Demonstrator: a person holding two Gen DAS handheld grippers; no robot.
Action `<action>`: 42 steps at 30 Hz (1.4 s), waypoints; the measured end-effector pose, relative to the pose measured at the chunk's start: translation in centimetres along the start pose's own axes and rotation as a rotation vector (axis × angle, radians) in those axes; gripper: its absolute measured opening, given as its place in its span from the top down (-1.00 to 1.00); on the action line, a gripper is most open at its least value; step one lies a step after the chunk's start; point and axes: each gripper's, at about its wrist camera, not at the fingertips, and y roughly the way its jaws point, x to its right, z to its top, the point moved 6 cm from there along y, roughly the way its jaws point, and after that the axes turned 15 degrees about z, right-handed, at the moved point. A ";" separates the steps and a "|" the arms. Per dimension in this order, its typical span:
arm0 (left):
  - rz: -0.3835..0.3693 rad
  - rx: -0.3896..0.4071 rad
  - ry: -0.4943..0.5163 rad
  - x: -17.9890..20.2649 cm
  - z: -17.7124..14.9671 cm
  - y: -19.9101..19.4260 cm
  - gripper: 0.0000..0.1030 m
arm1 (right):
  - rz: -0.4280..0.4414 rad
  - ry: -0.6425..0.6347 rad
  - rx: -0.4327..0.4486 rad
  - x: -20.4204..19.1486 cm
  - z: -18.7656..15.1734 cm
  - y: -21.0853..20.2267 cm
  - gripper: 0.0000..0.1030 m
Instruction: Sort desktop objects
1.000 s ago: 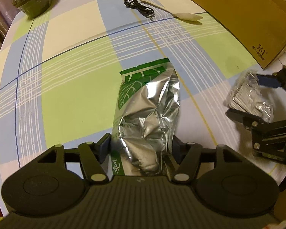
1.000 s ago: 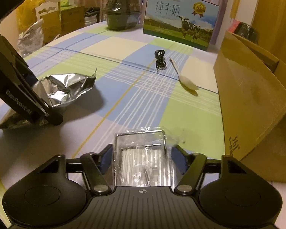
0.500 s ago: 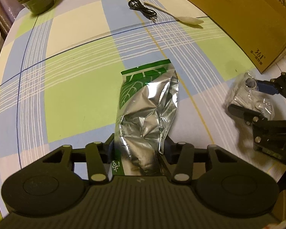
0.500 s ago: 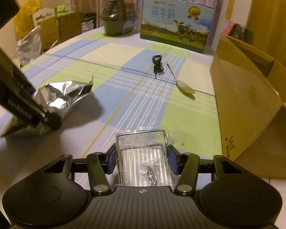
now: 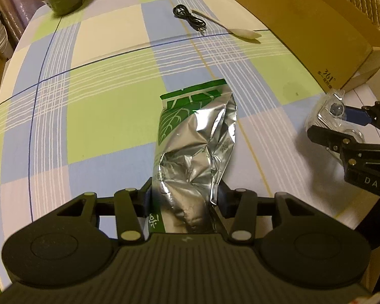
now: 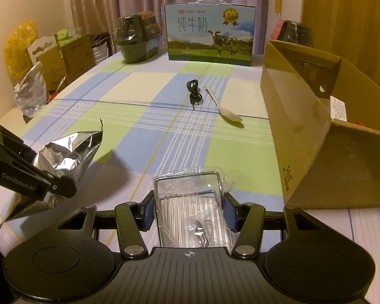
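Looking down along the left gripper point(image 5: 183, 197), its two fingers are clamped on the lower end of a crinkled silver foil pouch point(image 5: 195, 147) with a green leaf-printed top; the pouch hangs forward over the checked tablecloth point(image 5: 101, 106). A tall cardboard box point(image 5: 316, 25) stands at the right edge of the table; its inside cannot be seen from this view. A coiled black cable point(image 5: 188, 17) and a pale plastic spoon point(image 5: 236, 31) lie just beside each other near the far end. At the right, the right gripper point(image 5: 342, 126) reaches in, gripping a clear plastic packet point(image 5: 334, 116).

From the right wrist, the right gripper point(image 6: 188, 209) points forward and down, its blue pads point(image 6: 229, 212) pressed against the clear plastic packet point(image 6: 190, 210), a boxy transparent wrapper with small metal pieces inside. The cardboard box point(image 6: 311, 136) is open-topped, its contents hidden. At the left, the left gripper point(image 6: 50, 177) grips the foil pouch point(image 6: 71, 154), raised off the cloth. A milk carton box point(image 6: 210, 34) stands at the far edge.
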 end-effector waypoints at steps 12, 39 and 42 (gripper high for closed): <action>-0.007 0.024 -0.043 1.0 -0.6 -2.4 0.17 | 0.002 0.020 0.027 -0.6 -0.2 -2.3 0.02; -0.044 0.077 -0.048 3.6 -0.2 -6.0 0.17 | -0.020 0.053 0.077 0.6 0.2 -5.0 0.02; -0.044 0.078 -0.045 3.7 -0.1 -6.0 0.17 | -0.024 0.058 0.081 0.9 0.2 -5.3 0.02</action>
